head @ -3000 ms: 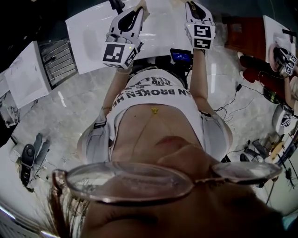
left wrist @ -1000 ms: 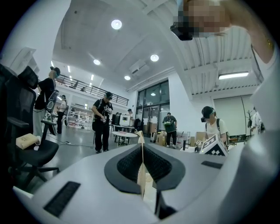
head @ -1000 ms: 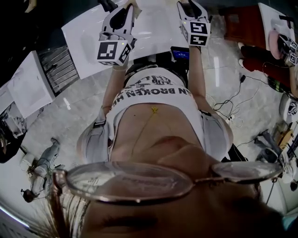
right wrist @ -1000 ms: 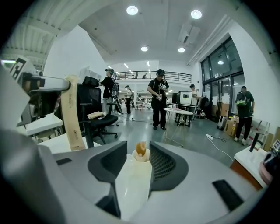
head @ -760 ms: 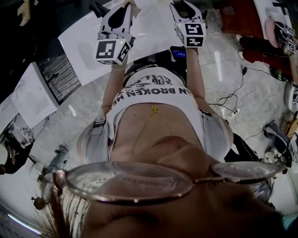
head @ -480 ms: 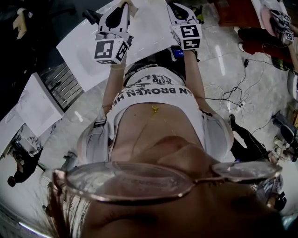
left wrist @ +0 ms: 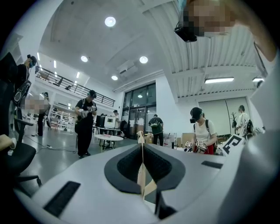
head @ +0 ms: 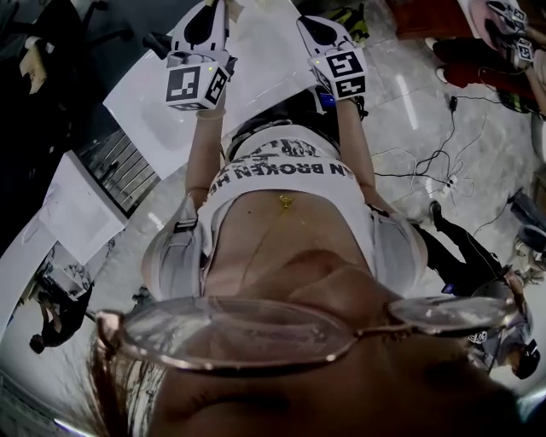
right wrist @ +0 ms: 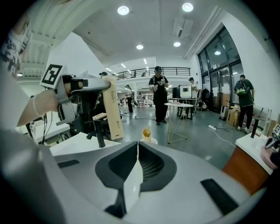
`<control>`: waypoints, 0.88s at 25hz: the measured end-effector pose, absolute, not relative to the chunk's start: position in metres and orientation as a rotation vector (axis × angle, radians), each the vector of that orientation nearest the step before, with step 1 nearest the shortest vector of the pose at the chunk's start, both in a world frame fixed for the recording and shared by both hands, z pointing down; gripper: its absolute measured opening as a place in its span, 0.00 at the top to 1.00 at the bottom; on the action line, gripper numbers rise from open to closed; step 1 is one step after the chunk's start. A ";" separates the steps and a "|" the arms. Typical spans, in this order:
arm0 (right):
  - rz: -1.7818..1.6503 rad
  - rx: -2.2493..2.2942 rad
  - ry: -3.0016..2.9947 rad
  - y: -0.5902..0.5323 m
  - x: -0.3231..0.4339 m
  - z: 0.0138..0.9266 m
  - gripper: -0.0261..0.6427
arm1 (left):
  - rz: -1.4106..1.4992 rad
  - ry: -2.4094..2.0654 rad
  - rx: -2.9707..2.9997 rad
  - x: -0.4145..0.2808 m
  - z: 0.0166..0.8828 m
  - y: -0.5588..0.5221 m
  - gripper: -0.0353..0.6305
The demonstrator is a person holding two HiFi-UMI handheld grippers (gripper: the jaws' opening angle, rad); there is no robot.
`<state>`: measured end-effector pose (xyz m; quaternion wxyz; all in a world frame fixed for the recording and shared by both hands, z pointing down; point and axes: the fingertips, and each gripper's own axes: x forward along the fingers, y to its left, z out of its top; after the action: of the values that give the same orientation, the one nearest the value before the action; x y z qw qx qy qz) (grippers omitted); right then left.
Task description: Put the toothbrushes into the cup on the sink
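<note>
In the right gripper view a small white cup [right wrist: 148, 141] stands on the white sink top [right wrist: 74, 146], straight beyond my jaws, with a yellowish tip sticking out of it. A black faucet [right wrist: 97, 131] rises to its left. My right gripper [right wrist: 137, 146] has its jaws closing to a thin seam, and nothing is between them. My left gripper [left wrist: 141, 139] is shut on nothing and points out into the hall. In the head view both grippers are raised over the sink top [head: 256, 51], the left gripper [head: 215, 8] and the right gripper [head: 304, 22] side by side. No loose toothbrush shows.
The left gripper's marker cube [right wrist: 52, 75] and its tan-taped finger [right wrist: 114, 109] hang above the faucet. Several people stand in the hall around a round table [right wrist: 178, 105]. A wooden cabinet [right wrist: 245, 166] is at the right. Cables [head: 426, 171] lie on the floor.
The head view has swung, so the sink top and floor turn in the picture. Both grippers stay raised over the sink, and the right one has drifted leftward.
</note>
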<state>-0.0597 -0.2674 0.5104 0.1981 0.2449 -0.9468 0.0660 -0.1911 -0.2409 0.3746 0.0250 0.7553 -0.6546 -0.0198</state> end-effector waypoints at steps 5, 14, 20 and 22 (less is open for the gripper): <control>0.217 0.686 -2.628 -0.267 -0.047 0.516 0.92 | -0.076 -2.010 2.357 -0.190 0.375 -0.262 0.92; 0.272 0.778 -2.575 -0.282 -0.014 0.526 0.92 | -0.026 -1.967 2.433 -0.186 0.395 -0.322 0.92; 0.292 0.804 -2.553 -0.287 -0.006 0.531 0.92 | -0.024 -1.925 2.479 -0.180 0.419 -0.352 0.92; 0.297 0.810 -2.554 -0.288 -0.005 0.532 0.92 | -0.014 -1.919 2.489 -0.178 0.428 -0.360 0.92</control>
<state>-0.0049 -0.2883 0.5321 0.2210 0.2930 -0.9240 0.1074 -0.1780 -0.3596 0.4283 -0.0006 0.7920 -0.6105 -0.0044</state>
